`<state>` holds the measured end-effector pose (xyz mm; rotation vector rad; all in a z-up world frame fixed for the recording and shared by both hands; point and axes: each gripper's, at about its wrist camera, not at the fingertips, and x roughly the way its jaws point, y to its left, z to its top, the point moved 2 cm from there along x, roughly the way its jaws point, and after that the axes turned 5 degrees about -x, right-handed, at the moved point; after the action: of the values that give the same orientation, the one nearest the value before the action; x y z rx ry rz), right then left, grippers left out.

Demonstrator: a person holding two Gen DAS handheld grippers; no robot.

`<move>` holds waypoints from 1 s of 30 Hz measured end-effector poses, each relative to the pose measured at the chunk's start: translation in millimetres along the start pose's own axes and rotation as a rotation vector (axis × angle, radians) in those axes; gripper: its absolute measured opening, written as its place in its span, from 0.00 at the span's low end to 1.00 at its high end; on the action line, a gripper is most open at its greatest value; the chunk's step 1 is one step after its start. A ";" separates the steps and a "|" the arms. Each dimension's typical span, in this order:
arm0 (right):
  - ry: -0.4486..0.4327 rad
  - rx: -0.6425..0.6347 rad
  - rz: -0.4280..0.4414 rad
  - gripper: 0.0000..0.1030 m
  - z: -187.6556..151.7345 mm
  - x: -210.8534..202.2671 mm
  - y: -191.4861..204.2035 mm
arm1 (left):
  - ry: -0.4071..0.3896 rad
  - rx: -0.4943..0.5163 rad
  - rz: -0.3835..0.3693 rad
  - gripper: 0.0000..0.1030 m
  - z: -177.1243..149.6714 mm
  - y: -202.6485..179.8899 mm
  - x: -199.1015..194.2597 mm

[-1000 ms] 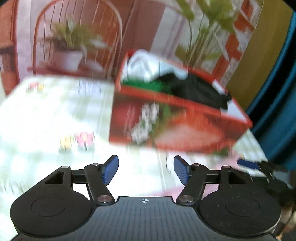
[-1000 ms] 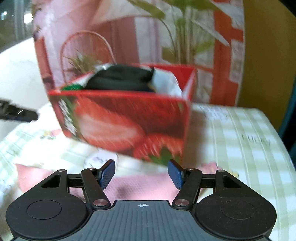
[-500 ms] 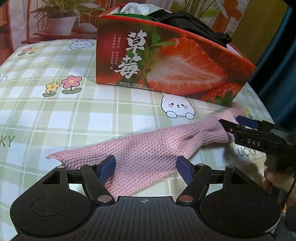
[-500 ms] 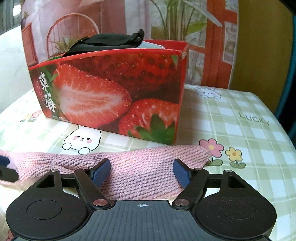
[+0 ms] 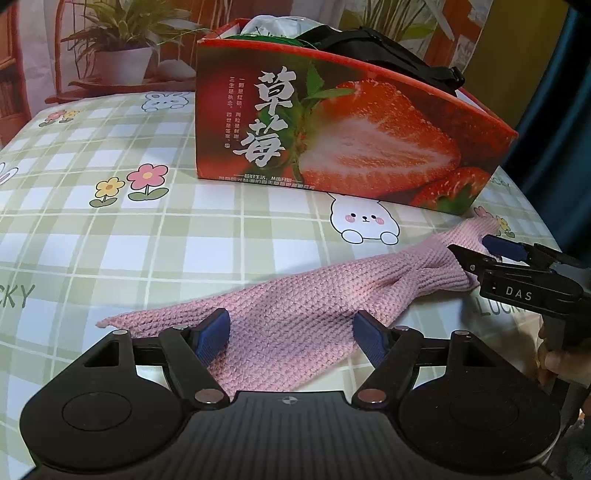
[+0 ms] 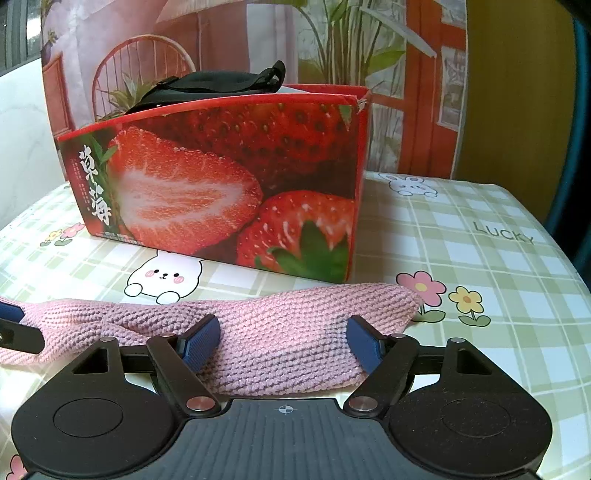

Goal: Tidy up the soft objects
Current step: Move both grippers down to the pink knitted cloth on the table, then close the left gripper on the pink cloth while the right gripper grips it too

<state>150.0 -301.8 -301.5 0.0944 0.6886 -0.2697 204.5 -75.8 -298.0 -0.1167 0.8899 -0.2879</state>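
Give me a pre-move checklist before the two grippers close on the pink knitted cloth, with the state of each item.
1. Pink knitted cloth lies stretched out on the tablecloth in front of the strawberry box: ok.
2. Left gripper open, its jaws having just been opening, one end of the cloth between the fingers: ok.
3. Right gripper open, its jaws also having just been opening, the other end between them: ok.
4. Pads pressing on the cloth: not ok, neither pair has closed.
5. Room left in the box, where black fabric and a white item already rise above the rim: cannot tell.
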 end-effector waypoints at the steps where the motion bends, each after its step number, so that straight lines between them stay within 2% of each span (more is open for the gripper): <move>1: -0.001 0.000 0.001 0.73 -0.1 0.1 -0.2 | 0.000 -0.001 -0.001 0.75 0.0 -0.1 0.1; 6: 0.001 -0.004 -0.001 0.76 0.0 0.9 0.3 | -0.001 -0.009 -0.015 0.78 0.1 1.7 0.4; 8: 0.008 -0.003 -0.003 0.82 0.1 1.7 0.4 | -0.003 -0.008 -0.017 0.79 -0.3 1.1 0.8; 10: 0.011 -0.006 0.002 0.84 0.6 2.3 0.3 | -0.005 -0.006 -0.019 0.80 -1.3 0.5 0.7; 18: 0.013 -0.008 0.017 0.85 0.2 1.8 -0.4 | -0.012 -0.007 -0.027 0.81 -2.0 1.4 0.4; 21: 0.017 -0.006 0.013 0.83 0.0 0.4 0.6 | -0.013 -0.009 -0.029 0.81 -1.8 1.6 0.3; 26: 0.013 -0.002 0.011 0.73 -2.0 -4.0 4.6 | -0.014 -0.010 -0.029 0.81 -1.9 1.3 0.3; 30: 0.008 -0.005 0.026 0.60 -3.9 -8.7 9.7 | -0.015 -0.008 -0.028 0.82 -2.0 1.2 0.7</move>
<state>143.9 -289.9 -299.0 0.0999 0.6956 -0.2425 203.6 -74.9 -300.0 -0.1386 0.8747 -0.3096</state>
